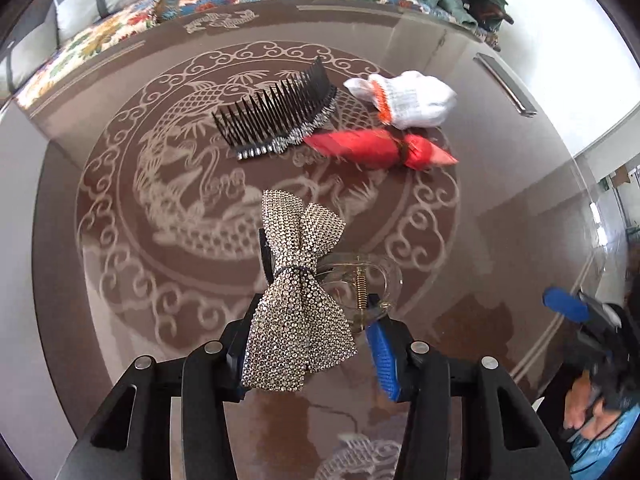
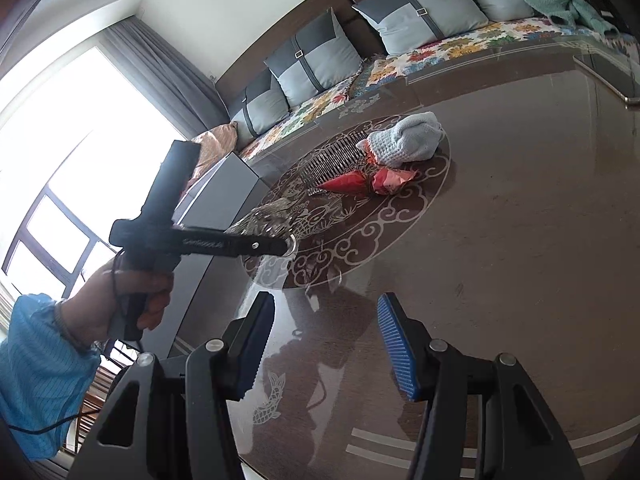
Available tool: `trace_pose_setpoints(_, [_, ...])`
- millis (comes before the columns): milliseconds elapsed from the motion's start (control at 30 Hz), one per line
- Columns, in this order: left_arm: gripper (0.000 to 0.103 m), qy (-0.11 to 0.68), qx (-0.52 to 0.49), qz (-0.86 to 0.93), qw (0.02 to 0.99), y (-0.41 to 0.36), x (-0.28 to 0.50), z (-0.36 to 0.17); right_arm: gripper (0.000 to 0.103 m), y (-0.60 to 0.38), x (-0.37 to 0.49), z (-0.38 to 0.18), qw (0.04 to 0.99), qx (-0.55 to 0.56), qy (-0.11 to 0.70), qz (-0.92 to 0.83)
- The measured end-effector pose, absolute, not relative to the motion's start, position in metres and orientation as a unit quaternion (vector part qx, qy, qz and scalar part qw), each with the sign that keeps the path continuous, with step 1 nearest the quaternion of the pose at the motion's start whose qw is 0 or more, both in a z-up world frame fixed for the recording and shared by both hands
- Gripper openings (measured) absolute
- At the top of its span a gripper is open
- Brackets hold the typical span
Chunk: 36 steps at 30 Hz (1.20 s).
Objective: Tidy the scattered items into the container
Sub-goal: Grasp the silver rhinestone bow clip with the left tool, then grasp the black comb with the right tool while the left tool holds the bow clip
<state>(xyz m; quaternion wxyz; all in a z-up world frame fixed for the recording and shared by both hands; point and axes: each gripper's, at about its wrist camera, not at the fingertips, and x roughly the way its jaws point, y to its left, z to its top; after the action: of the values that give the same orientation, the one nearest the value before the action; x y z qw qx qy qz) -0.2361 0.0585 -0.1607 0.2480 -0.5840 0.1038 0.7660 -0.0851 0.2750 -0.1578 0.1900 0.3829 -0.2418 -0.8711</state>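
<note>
Left gripper [image 1: 308, 344]: pinching the bow clip [image 1: 298, 300], which is held off the desk [image 1: 500, 220]; its clear claw part sits just right of the bow, between the fingers.
Right gripper [image 2: 326, 346]: spread, holding nothing, hovering above the near edge of the desk.
Bow clip axis: long axis runs roughly away from the left gripper, one wing pointing forward and slightly left, the other back toward the wrist.
Remaining items: comb [image 1: 276, 114], red pouch [image 1: 380, 146] and white glove [image 1: 404, 98] lie clustered on the desk, ahead of the left gripper and slightly right.
Comb axis: long axis diagonal, near-left to far-right; teeth point away and left.
Pouch axis: across the view, left to right, just beside the comb's spine.
Nearer arm: judged the right, being free, for the pouch and glove.
Container: not visible in either view; its direction from the held clip cannot be told.
</note>
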Motion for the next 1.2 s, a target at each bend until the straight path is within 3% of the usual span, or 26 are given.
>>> trace_pose_setpoints(233, [0.048, 0.047, -0.557, 0.798, 0.224, 0.027, -0.180, -0.160, 0.055, 0.282, -0.096, -0.151, 0.205, 0.386, -0.233, -0.869])
trace_pose_setpoints(467, [0.048, 0.013, -0.537, 0.814, 0.222, 0.010, -0.169, -0.150, 0.055, 0.252, -0.208, -0.093, 0.240, 0.414, 0.099, -0.873])
trace_pose_setpoints(733, [0.048, -0.018, -0.531, 0.819, 0.218, -0.003, -0.174, -0.154, 0.055, 0.199, -0.305, -0.101, 0.304, 0.474, 0.280, -0.777])
trace_pose_setpoints(967, [0.048, -0.038, -0.531, 0.819, 0.215, -0.021, -0.176, -0.157, 0.055, 0.138, -0.321, -0.126, 0.386, 0.411, 0.480, -0.672])
trace_pose_setpoints(1200, [0.048, -0.064, -0.531, 0.818, 0.212, -0.039, -0.185, -0.162, 0.055, 0.102, -0.354, -0.140, 0.424, 0.436, 0.528, -0.593])
